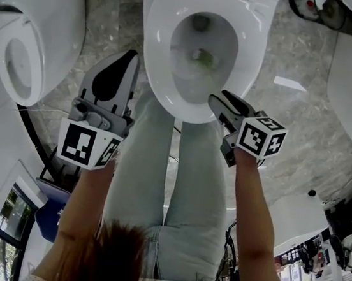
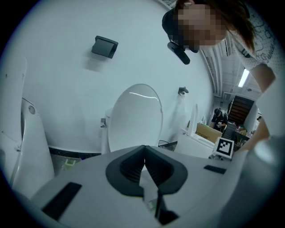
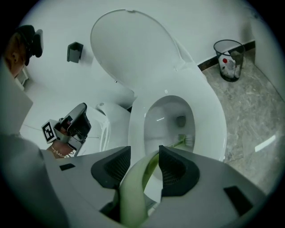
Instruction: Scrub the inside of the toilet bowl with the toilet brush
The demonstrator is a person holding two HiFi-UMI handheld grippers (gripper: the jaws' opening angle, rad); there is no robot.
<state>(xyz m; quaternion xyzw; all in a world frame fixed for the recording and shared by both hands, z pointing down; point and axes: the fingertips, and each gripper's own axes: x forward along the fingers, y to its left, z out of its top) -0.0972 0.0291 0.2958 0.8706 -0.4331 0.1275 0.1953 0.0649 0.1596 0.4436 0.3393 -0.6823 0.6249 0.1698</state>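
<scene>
Fingers of the right gripper (image 3: 144,162) clench the pale green handle of the toilet brush (image 3: 133,187). The handle runs forward over the near edge of the seat (image 1: 180,108) and down into the toilet bowl (image 3: 162,118). That grip, I judge, lets the bristle head (image 3: 184,140) press against the bowl's right inner wall, just short of the drain hole. The left gripper (image 1: 125,65) hangs outside the seat's left edge, its jaws pressed together on nothing, probably kept clear of the scrubbing. Beyond, the lid (image 3: 129,49) stands raised so the bowl is open, and a waste bin (image 3: 229,60) sits by the far wall.
</scene>
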